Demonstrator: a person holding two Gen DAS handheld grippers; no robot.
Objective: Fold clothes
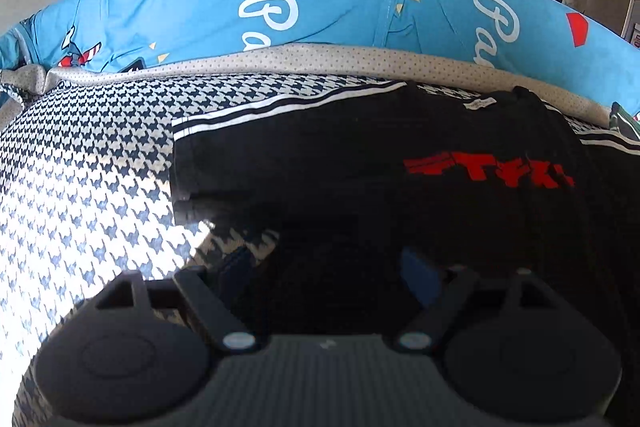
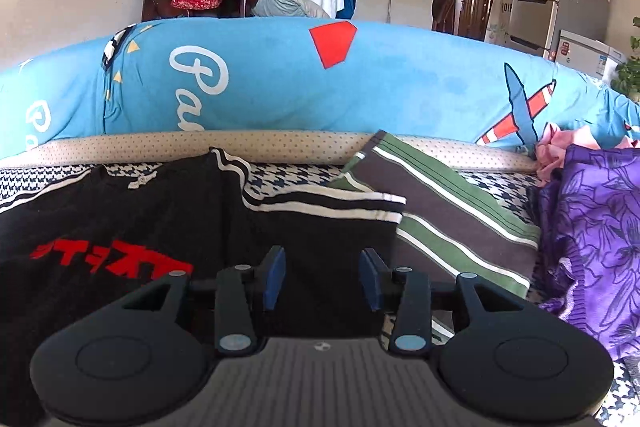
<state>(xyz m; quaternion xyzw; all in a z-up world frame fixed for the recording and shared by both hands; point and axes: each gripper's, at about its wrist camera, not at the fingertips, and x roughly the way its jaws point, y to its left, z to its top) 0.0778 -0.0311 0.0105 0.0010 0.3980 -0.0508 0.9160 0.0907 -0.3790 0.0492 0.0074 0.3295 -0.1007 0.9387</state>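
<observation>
Left wrist view: a black T-shirt [image 1: 360,163] with red lettering lies spread flat across the centre and right of the frame, on a houndstooth cover [image 1: 80,187]. One sleeve, edged with white stripes, reaches toward the middle left. Behind it, across the top, runs a long blue cushion [image 1: 200,11] with white script. The left gripper [image 1: 332,267] sits at the bottom of the frame in deep shadow; its fingers stand wide apart, with nothing between them.

Right wrist view: the same shirt fills the lower left, its other striped sleeve pointing toward the centre right. The right gripper [image 2: 322,283] hovers just over that sleeve, blue pads [image 2: 274,279] parted to a moderate gap and gripping nothing. A green striped garment [image 2: 440,211] lies to the right, a purple floral cloth [image 2: 592,235] at the far right edge.

The shirt looks laid out and ready for its first fold. To do it well, each gripper should probably pinch only one layer at a sleeve edge, lift together, and carry the fabric inward evenly so the body stays smooth and the neighbouring striped garment is not dragged along.
</observation>
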